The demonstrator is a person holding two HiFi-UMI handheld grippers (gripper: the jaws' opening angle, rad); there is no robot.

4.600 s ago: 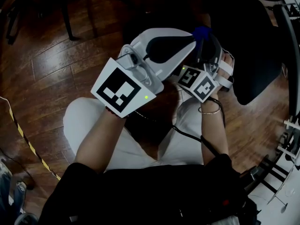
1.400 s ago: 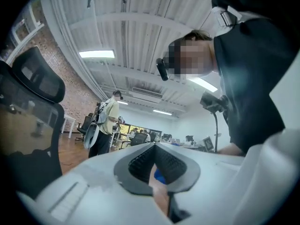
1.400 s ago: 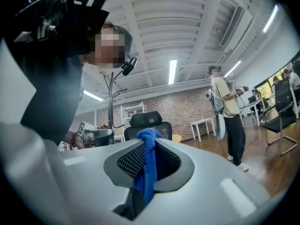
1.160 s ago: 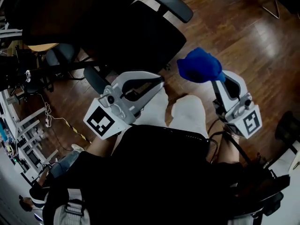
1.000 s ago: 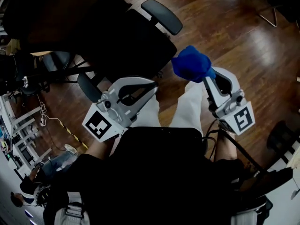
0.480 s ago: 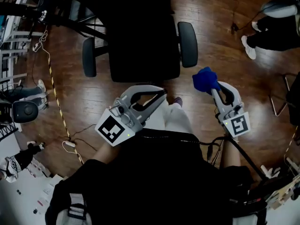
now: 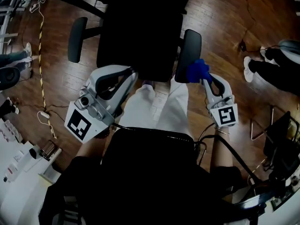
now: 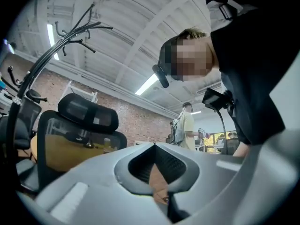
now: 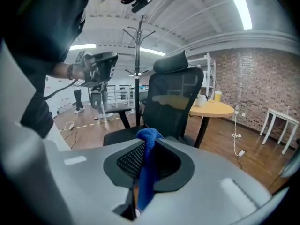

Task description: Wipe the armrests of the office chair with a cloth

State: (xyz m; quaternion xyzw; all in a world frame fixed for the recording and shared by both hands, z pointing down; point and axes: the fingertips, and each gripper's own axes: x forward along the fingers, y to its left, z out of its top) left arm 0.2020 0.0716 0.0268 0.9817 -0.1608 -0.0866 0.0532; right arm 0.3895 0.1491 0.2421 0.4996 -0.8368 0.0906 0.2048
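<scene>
Both grippers had neared the office chair (image 7: 136, 36). The right gripper (image 7: 202, 77), pinching the blue cloth (image 7: 197, 70), hung beside its armrest (image 7: 188, 50); the left gripper (image 7: 133, 74) stayed pressed together, empty.

A round wooden table (image 9: 213, 108) stands on a dark plank floor (image 9: 224, 142). Behind it runs a red brick wall (image 9: 262, 81). To its right is a small white table (image 9: 281, 120), to its left a black coat stand (image 9: 137, 64). Above it, strip lights (image 9: 238, 0) glow on a white ribbed ceiling (image 9: 197, 13).
</scene>
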